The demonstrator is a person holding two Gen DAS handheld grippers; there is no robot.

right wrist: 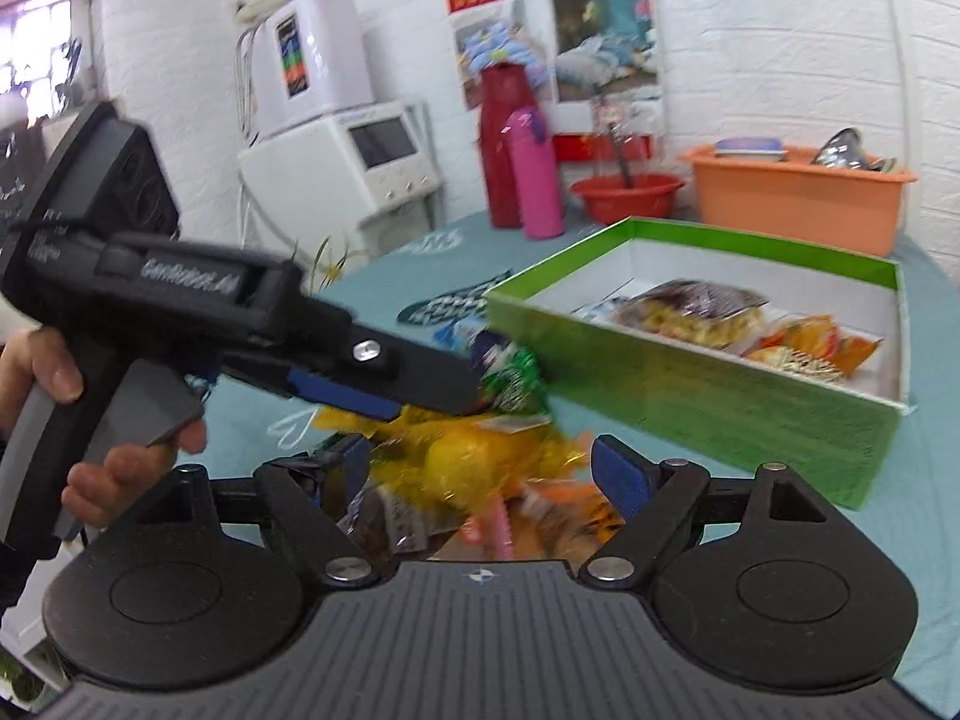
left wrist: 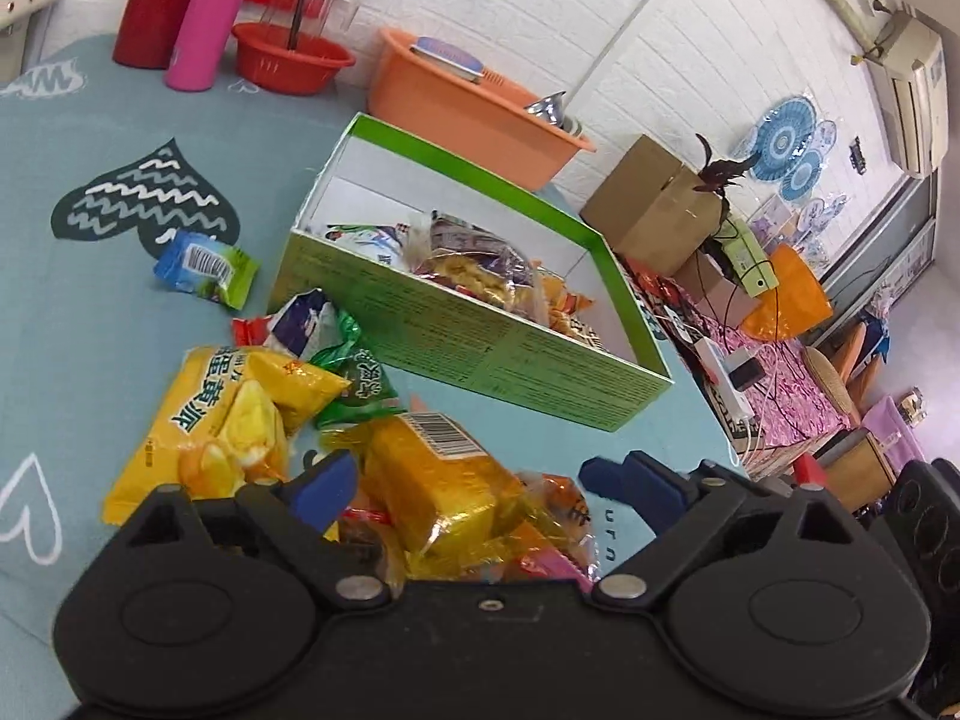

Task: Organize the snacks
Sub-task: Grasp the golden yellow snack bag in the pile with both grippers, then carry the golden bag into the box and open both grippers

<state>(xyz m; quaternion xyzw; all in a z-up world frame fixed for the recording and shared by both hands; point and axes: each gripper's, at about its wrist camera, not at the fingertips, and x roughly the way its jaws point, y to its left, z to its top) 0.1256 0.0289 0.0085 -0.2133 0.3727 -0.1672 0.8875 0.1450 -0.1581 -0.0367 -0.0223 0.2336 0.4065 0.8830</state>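
A green box (left wrist: pixel 468 336) with a white inside stands on the teal tablecloth and holds several snack packets (left wrist: pixel 480 264). In front of it lies a loose pile: a large yellow packet (left wrist: pixel 204 420), a green packet (left wrist: pixel 354 372) and a gold packet (left wrist: pixel 438 486). My left gripper (left wrist: pixel 474 480) is open, its blue pads on either side of the gold packet without clamping it. A blue-green packet (left wrist: pixel 207 267) lies apart to the left. In the right wrist view my right gripper (right wrist: pixel 480 471) is open low over the same pile (right wrist: pixel 468 462). A hand holds the left gripper (right wrist: pixel 444 396) just above the pile, beside the green box (right wrist: pixel 690 396).
Behind the box stand an orange tub (left wrist: pixel 468 108), a red basin (left wrist: pixel 288 60), a pink bottle (left wrist: pixel 210 18) and a red flask (left wrist: pixel 162 0). The table's right edge drops to a cluttered lower surface with a cardboard box (left wrist: pixel 654 204). A white appliance (right wrist: pixel 372 162) stands far left.
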